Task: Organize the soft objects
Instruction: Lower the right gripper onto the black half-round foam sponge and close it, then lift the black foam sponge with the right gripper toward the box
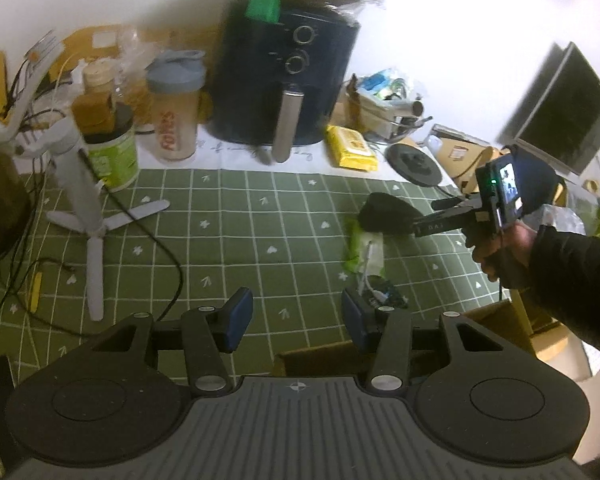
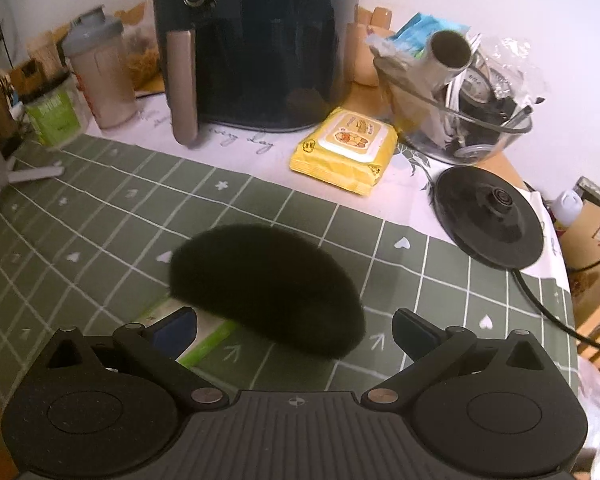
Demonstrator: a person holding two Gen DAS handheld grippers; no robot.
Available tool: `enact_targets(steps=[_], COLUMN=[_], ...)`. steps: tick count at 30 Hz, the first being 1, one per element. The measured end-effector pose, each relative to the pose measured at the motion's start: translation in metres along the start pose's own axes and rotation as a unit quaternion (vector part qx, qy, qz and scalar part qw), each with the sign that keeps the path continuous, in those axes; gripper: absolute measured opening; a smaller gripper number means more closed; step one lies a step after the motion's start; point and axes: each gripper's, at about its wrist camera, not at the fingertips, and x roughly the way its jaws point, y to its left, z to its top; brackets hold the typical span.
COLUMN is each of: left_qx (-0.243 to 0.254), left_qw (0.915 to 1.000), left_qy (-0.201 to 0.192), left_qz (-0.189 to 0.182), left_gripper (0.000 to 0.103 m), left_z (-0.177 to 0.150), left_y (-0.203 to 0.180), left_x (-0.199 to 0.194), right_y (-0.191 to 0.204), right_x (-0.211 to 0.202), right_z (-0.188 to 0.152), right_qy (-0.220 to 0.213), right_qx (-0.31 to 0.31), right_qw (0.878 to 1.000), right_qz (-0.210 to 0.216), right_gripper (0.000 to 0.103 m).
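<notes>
The black fuzzy object (image 2: 268, 288) lies at the centre of the right wrist frame, on the green checked cloth (image 2: 100, 216). The right gripper (image 2: 294, 330) reaches level toward it, jaws wide open. The left gripper (image 1: 297, 318) hovers low, also open and empty.

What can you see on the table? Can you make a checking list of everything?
Surface: green checked tablecloth, white cloth behind.
Job's things: black fuzzy pad lying on a green packet.
Clutter: air fryer, yellow wipes pack, shaker bottle, kettle base, white tripod.
Grippers: left gripper open, empty; right gripper open, around the pad.
Cables: black cable across the cloth.
Surroundings: dark monitor, white wall.
</notes>
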Motion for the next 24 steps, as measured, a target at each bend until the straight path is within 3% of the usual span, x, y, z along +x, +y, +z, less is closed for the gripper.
enact_targets(steps=[10,13,17,24], left_qx=[-0.031,-0.035,-0.035,-0.026], left_qw=[0.9993,0.9992,0.9992,0.9996], left_qy=[-0.012,-0.011,-0.008,-0.009], left_qz=[0.016,0.017,0.015,0.004], left_gripper=[0.048,0.048,0.048,0.048], left_z=[0.004,0.003,0.003,0.007], left_y=[0.02,0.023,0.023,0.021], left_x=[-0.005,-0.003,-0.001,0.003], right_y=[-0.001,-0.003,-0.003,-0.011], right_x=[0.038,0.045,0.041,0.012], right_z=[0.014,0.016,0.017,0.002], right_qy=[0.024,0.037,0.043,0.051], right_qx=[-0.025,-0.011,0.013,0.079], right_qw=[0.999,0.999,0.999,0.995], right_qz=[0.028,0.038,0.02,-0.031], right_gripper=[0.102,0.084,0.073,0.071])
